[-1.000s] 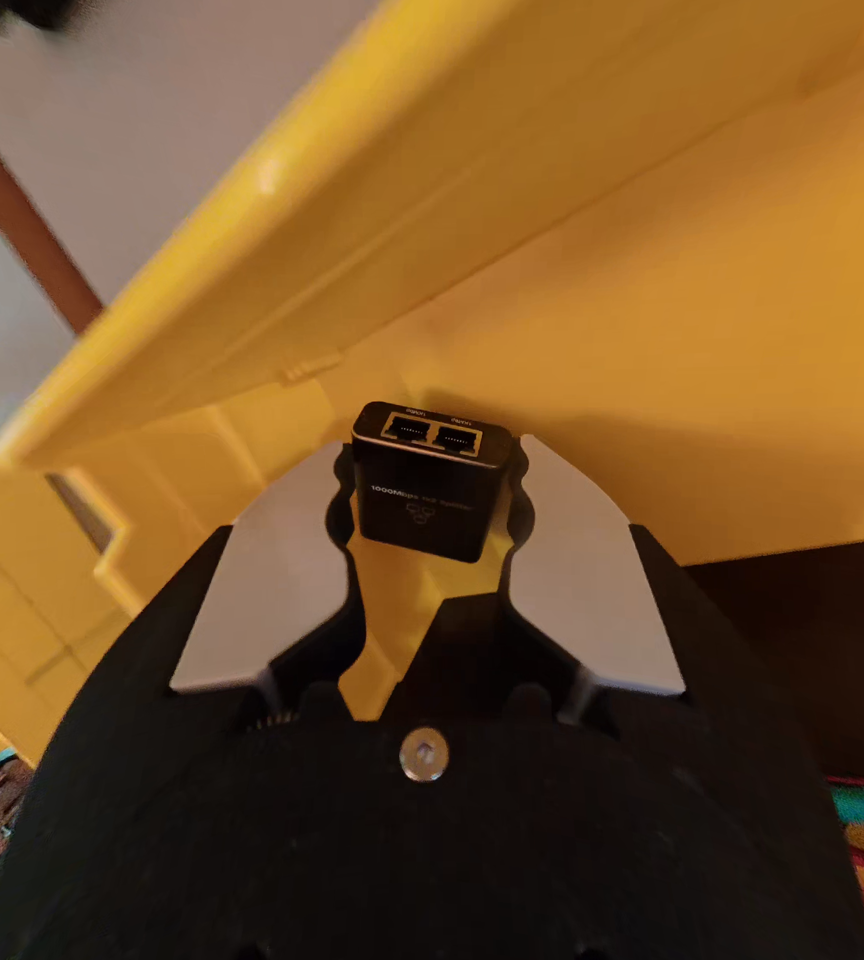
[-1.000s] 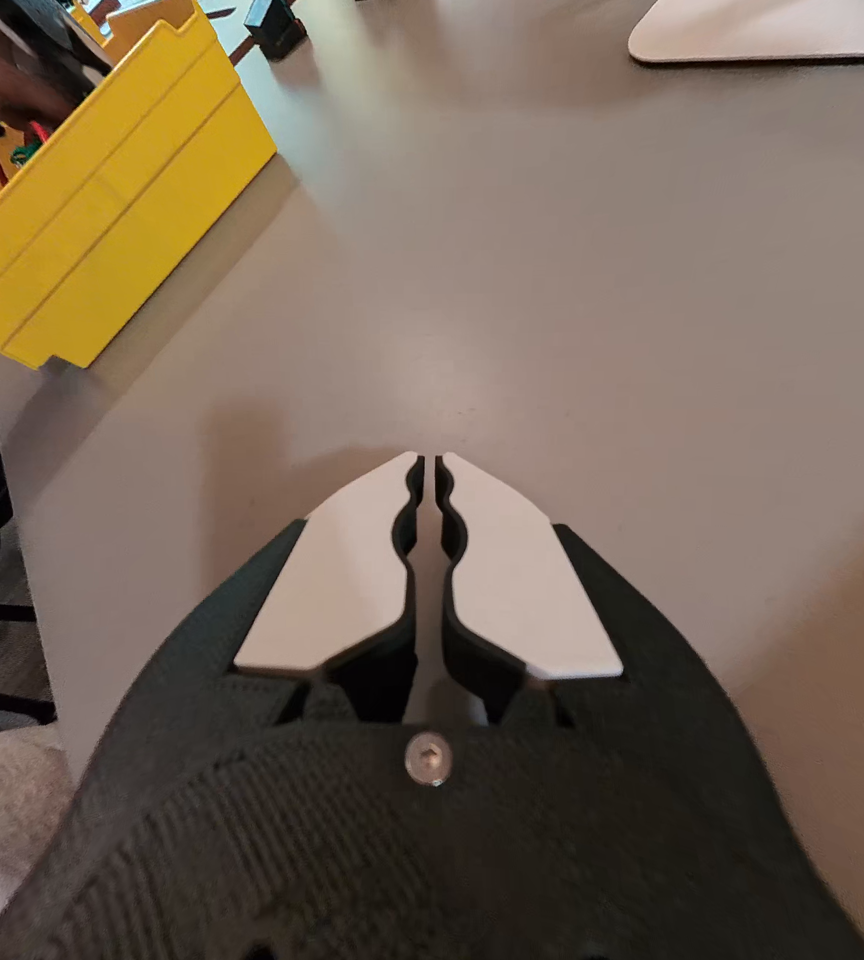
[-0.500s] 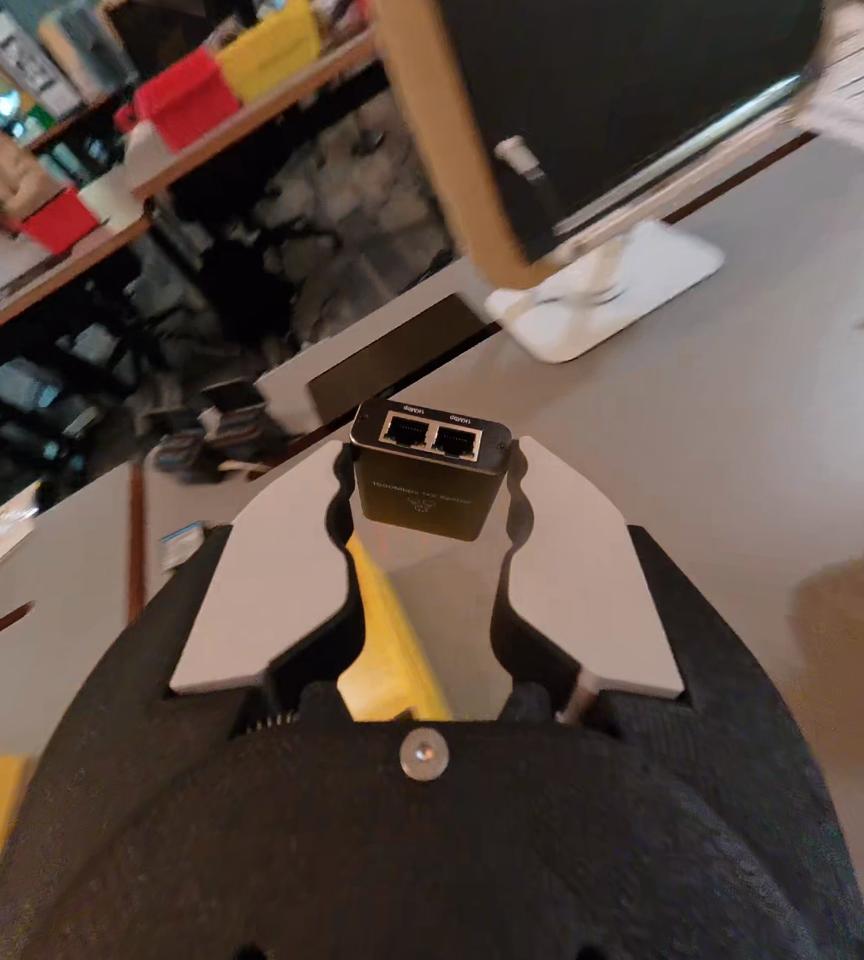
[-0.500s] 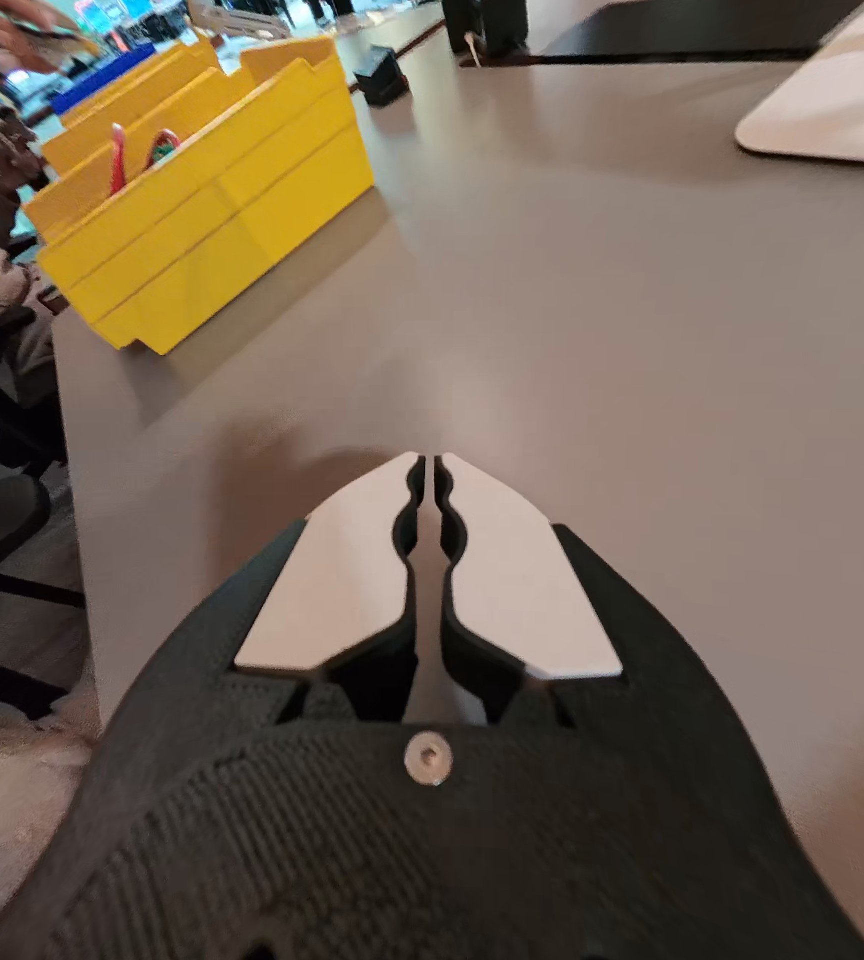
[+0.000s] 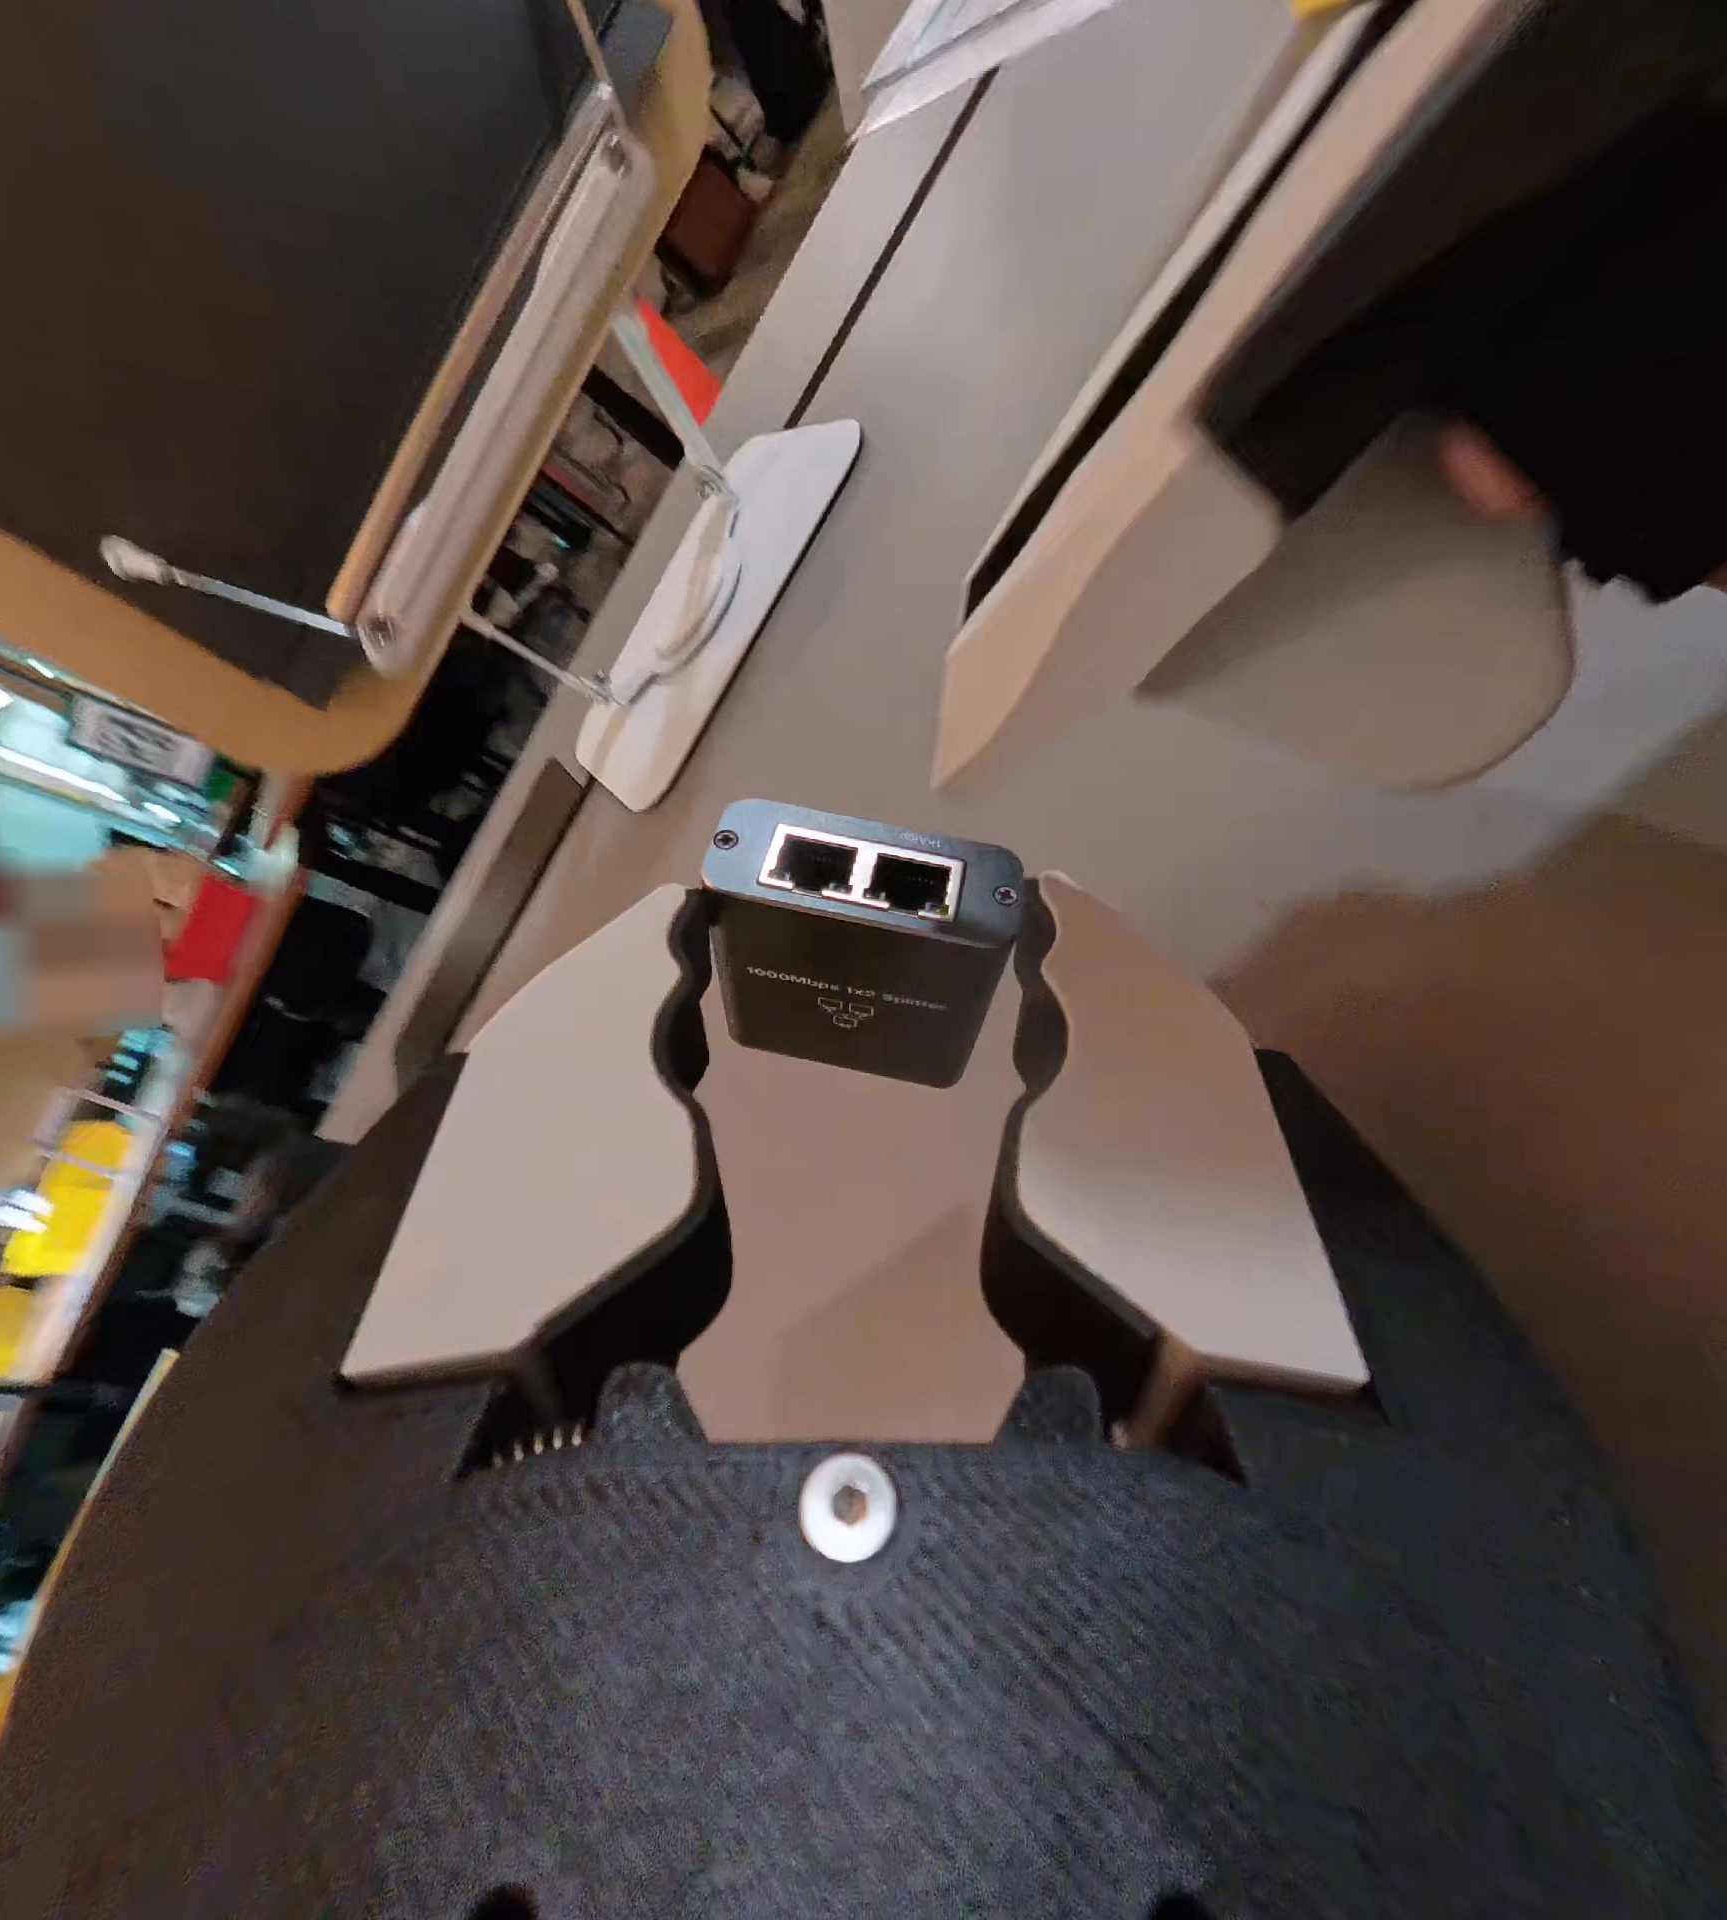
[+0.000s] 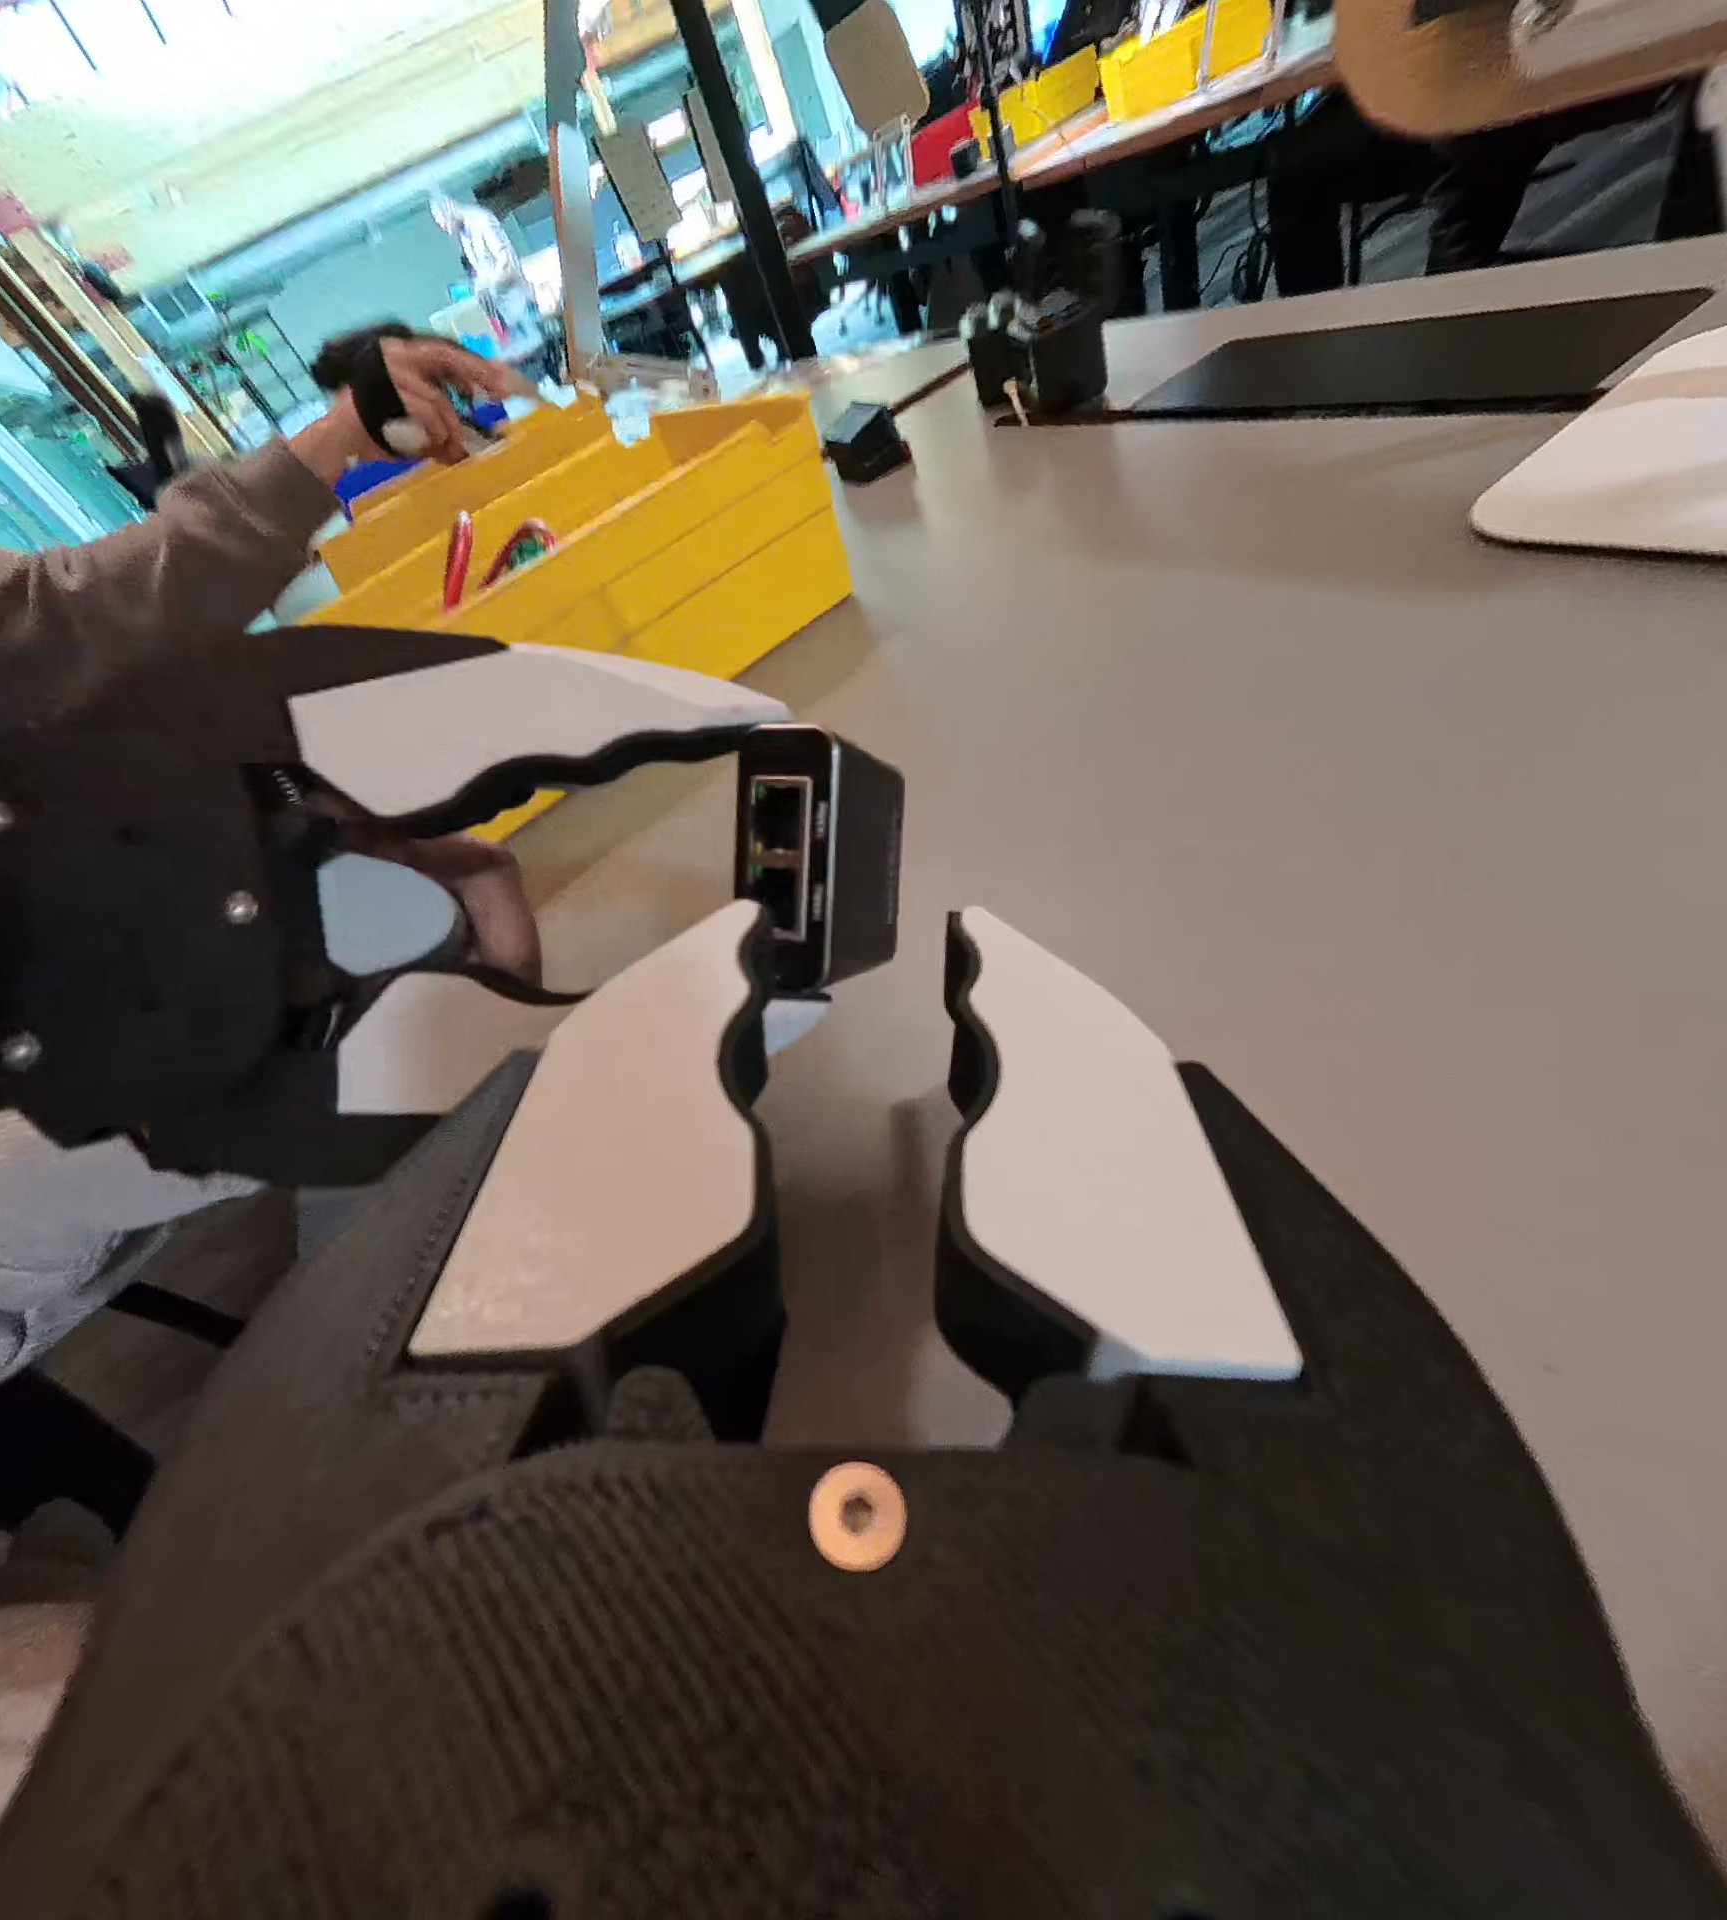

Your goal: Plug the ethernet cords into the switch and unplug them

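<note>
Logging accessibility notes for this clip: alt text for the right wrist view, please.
The right gripper, fingers apart and empty, faces the black switch that the left gripper holds above a grey table. A yellow bin stands behind.

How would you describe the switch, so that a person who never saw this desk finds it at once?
Start at the grey desk, in front of the yellow bins. There the left tongs grip the switch, a small black box in the air. Unlike the black block behind the bins, it shows two empty ports.
</note>
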`<state>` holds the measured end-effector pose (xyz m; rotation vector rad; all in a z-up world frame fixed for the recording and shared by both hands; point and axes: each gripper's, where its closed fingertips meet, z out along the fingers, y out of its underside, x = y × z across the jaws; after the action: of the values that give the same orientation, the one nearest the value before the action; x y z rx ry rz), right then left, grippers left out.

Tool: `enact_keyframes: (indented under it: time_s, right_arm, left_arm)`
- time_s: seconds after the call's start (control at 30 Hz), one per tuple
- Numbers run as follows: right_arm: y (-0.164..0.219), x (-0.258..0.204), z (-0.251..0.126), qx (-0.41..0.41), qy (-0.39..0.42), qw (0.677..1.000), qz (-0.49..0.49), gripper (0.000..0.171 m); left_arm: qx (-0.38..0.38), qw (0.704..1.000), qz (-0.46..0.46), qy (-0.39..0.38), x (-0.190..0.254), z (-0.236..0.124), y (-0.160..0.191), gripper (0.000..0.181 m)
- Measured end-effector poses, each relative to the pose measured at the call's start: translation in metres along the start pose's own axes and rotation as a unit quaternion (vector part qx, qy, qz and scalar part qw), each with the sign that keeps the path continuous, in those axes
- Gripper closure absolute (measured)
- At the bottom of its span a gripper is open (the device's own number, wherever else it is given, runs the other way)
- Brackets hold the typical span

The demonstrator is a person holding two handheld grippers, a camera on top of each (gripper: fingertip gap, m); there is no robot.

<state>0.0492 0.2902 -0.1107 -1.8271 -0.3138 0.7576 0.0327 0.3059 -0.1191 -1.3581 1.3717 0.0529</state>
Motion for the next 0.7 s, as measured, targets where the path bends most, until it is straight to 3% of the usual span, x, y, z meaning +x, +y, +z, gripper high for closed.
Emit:
enact_keyframes:
  time_s: [0.07, 0.17, 0.47, 0.7]
  right_arm:
    - [0.009, 0.001, 0.003, -0.022, 0.014, 1.0, -0.015, 0.131]
    - [0.013, 0.001, 0.002, -0.033, 0.012, 0.999, -0.029, 0.134]
    - [0.02, -0.007, 0.005, -0.055, -0.021, 0.998, -0.018, 0.128]
    - [0.021, 0.002, 0.004, -0.056, 0.008, 0.998, 0.0, 0.145]
  left_arm:
    - [0.015, 0.999, 0.045, -0.008, 0.01, 0.0, -0.009, 0.124]
    - [0.007, 0.995, 0.101, -0.025, 0.016, 0.001, -0.008, 0.123]
    - [0.021, 0.99, 0.142, -0.008, 0.031, 0.002, -0.009, 0.122]
    - [0.077, 0.977, 0.195, -0.03, 0.046, 0.0, -0.025, 0.123]
